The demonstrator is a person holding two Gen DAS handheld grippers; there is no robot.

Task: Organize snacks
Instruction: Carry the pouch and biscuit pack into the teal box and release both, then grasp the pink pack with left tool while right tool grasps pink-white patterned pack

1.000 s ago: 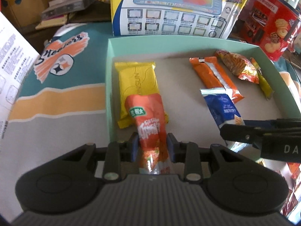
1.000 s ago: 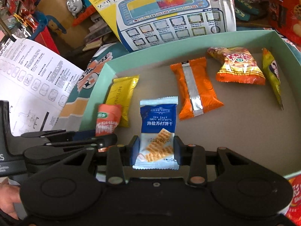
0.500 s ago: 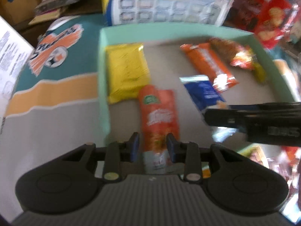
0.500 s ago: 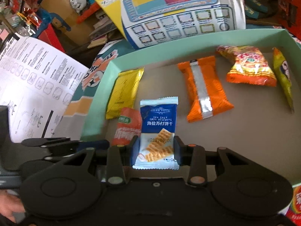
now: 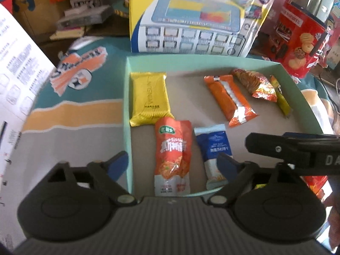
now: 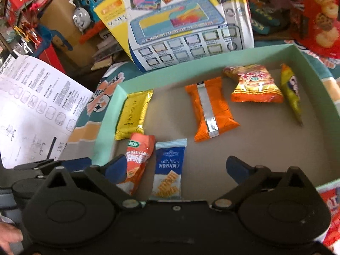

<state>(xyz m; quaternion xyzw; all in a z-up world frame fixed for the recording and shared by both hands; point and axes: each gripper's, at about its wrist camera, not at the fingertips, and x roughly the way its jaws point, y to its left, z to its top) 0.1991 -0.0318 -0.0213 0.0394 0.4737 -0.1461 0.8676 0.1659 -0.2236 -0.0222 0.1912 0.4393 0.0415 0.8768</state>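
Observation:
A pale green box (image 5: 191, 60) holds several snack packets. My left gripper (image 5: 173, 162) hovers over its near left corner with the jaws opening wide. A red-orange pouch (image 5: 173, 153) lies flat between the fingers, untouched. To its right lies a blue biscuit packet (image 5: 214, 148). My right gripper (image 6: 176, 165) is also opening, and the blue biscuit packet (image 6: 169, 163) lies loose between its fingers beside the pouch (image 6: 137, 157). Further back lie a yellow packet (image 6: 132, 114), an orange packet (image 6: 209, 110), a chips bag (image 6: 255, 85) and a slim yellow packet (image 6: 291, 93).
A big toy box (image 5: 195, 21) stands behind the green box, a red cookie tin (image 5: 297, 38) at back right. A printed sheet (image 6: 36, 110) rises at the left over the teal tablecloth (image 5: 78, 68). A hand (image 6: 8, 238) shows at the lower left.
Both grippers were shut, the left on the red-orange pouch, the right on the blue biscuit packet. Both jaws have sprung wide, the packets lie in the box, and both grippers have drawn back upward.

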